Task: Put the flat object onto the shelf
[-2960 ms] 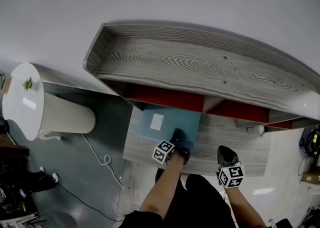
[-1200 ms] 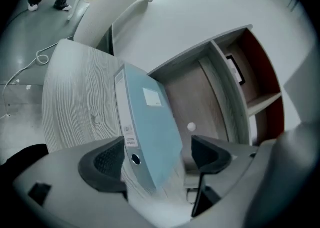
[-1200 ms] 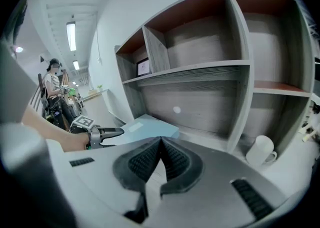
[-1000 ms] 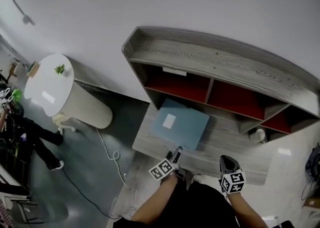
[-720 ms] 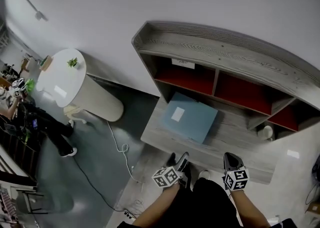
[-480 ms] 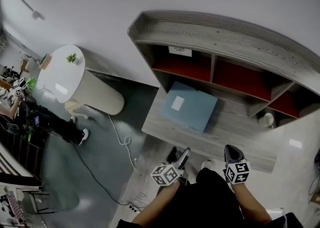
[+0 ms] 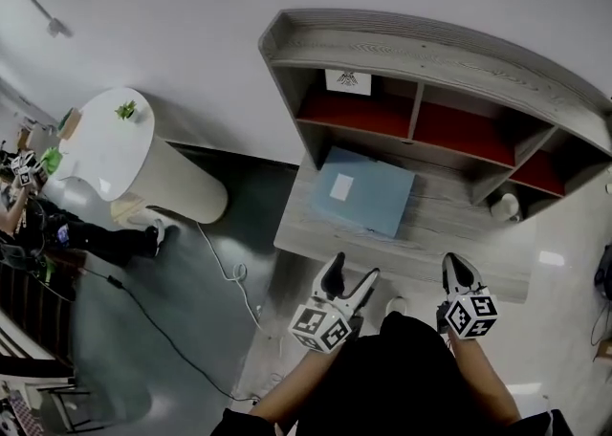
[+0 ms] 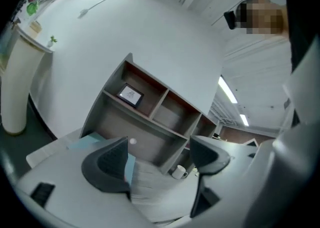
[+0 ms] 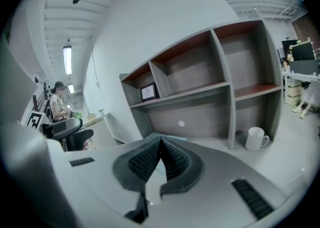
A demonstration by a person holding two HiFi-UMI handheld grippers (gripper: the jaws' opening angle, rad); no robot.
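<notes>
The flat object, a light blue folder (image 7: 366,192) with a white label, lies flat on the grey wooden shelf unit's (image 7: 430,47) wide bottom board, in front of the left red-backed compartment. My left gripper (image 7: 351,272) hangs open and empty, short of the board's front edge and apart from the folder. In the left gripper view the folder (image 8: 86,142) shows beyond the left gripper (image 8: 157,159). My right gripper (image 7: 454,266) is shut on nothing, further right, also short of the board. The right gripper view shows the right gripper (image 9: 161,158) pressed shut.
A small framed picture (image 7: 346,80) stands in the shelf's upper left compartment. A white mug (image 7: 504,207) sits on the bottom board at the right. A round white table (image 7: 100,142) stands left of the shelf, a cable (image 7: 225,276) runs over the floor, and a person (image 7: 29,219) is at far left.
The left gripper has come off the folder, drawn back past the board's front edge and opened. The folder stays on the board. My view has backed away from the shelf.
</notes>
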